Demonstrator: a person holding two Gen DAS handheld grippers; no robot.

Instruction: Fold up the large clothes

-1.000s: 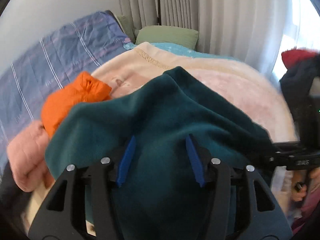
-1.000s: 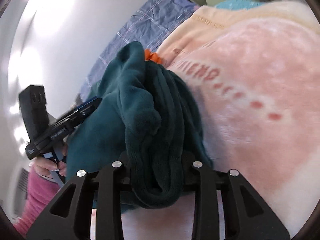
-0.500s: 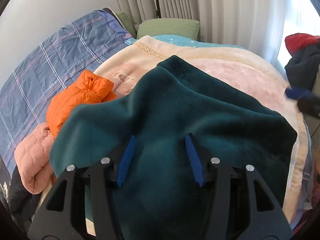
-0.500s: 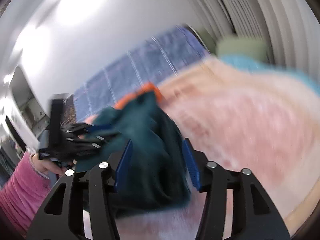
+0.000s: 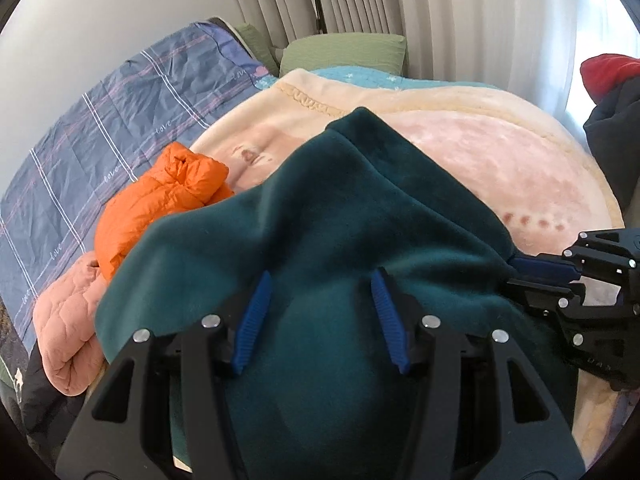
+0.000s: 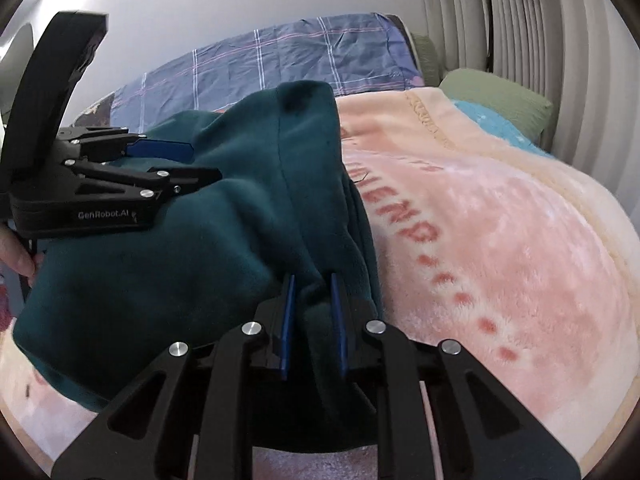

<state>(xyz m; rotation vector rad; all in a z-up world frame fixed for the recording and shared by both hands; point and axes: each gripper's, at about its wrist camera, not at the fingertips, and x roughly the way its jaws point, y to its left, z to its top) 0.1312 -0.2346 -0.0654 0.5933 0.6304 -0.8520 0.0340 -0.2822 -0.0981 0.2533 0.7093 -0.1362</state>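
Observation:
A dark teal fleece garment (image 5: 332, 220) lies bunched on the pink blanket (image 5: 480, 148); it also shows in the right wrist view (image 6: 224, 216). My left gripper (image 5: 320, 304) is open, its blue pads wide apart over the fleece, and it shows from the side in the right wrist view (image 6: 188, 160). My right gripper (image 6: 312, 304) is shut on a thick fold at the fleece's right edge, and it shows at the right of the left wrist view (image 5: 516, 276).
An orange puffer jacket (image 5: 160, 196) and a pink quilted garment (image 5: 68, 316) lie at the left. A blue checked quilt (image 5: 100, 128) and a green pillow (image 5: 344, 52) are behind. Dark and red clothes (image 5: 612, 100) are piled at the right. Curtains hang behind.
The right gripper let go, swung away, then came back and closed on the fleece's right edge. The fleece now lies spread lower on the blanket. The left gripper stayed open.

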